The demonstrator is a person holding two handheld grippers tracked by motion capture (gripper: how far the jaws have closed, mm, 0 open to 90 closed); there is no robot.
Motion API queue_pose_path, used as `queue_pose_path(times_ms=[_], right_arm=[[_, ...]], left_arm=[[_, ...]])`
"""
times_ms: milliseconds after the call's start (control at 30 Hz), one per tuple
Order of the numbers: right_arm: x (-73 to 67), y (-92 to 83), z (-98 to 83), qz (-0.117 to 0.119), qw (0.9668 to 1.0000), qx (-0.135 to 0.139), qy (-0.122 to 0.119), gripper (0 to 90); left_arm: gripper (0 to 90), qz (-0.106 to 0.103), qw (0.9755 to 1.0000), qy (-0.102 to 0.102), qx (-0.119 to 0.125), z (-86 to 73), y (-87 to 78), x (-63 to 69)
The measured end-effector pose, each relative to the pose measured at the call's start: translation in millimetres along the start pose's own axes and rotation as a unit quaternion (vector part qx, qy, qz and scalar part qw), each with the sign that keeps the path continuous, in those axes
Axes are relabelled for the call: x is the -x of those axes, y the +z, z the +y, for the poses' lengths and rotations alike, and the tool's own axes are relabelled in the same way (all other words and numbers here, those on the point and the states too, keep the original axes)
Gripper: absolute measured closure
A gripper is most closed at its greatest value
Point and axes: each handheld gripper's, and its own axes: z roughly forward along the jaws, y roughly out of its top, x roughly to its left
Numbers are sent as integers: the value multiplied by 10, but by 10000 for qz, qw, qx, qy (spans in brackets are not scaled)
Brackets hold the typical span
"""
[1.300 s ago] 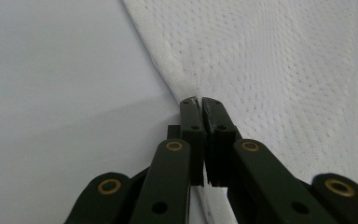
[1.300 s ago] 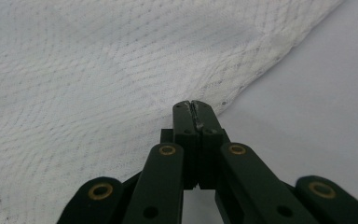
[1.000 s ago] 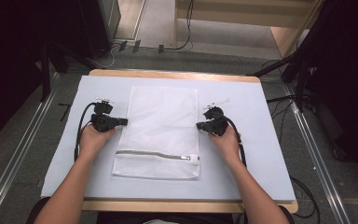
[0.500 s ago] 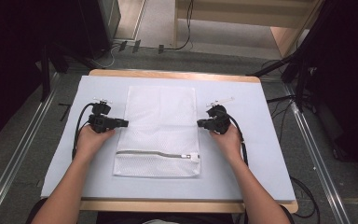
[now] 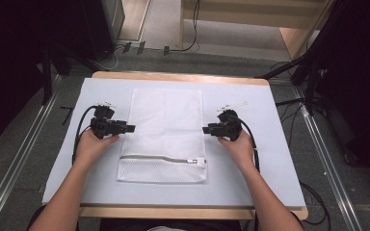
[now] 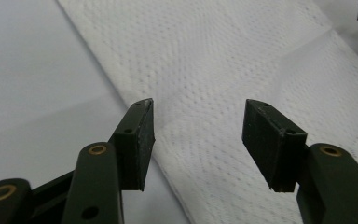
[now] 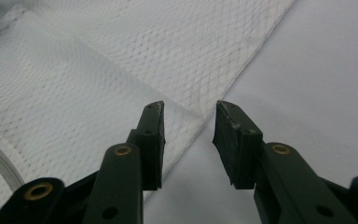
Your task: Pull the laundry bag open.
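**Desk:** High view first. What's in hand?

**Me:** I have the left gripper [image 5: 131,128] at one long edge of the white mesh bag [image 5: 166,130] and the right gripper [image 5: 205,130] at the other, both about midway along. The bag lies flat on the pale mat [image 5: 270,144], long axis running away from me, zipper [image 5: 161,158] across the near end. Each claw points inward at the bag; neither hand is clearly nearer.

**Desk:** Left gripper view?

**Me:** Released. The jaws have just been opening and stand wide apart, the bag's edge [image 6: 168,154] on the mat beyond and between them, pads off the mesh.

**Desk:** Right gripper view?

**Me:** Also let go, jaws just opened to a narrower gap. The bag's edge [image 7: 191,126] sits just ahead, toward the left jaw, untouched. I judge any regrasp means nudging straight in.
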Motion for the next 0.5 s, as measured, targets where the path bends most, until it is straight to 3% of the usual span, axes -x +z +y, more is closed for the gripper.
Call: queue_pose_path(times_ms=[267, 500], right_arm=[[-67, -109, -12, 84, 9999, 41, -85, 630], [-239, -213, -90, 261, 9993, 91, -250, 632]], left_arm=[[424, -213, 9995, 213, 3, 18, -64, 189], [408, -365, 9983, 464, -13, 29, -74, 365]])
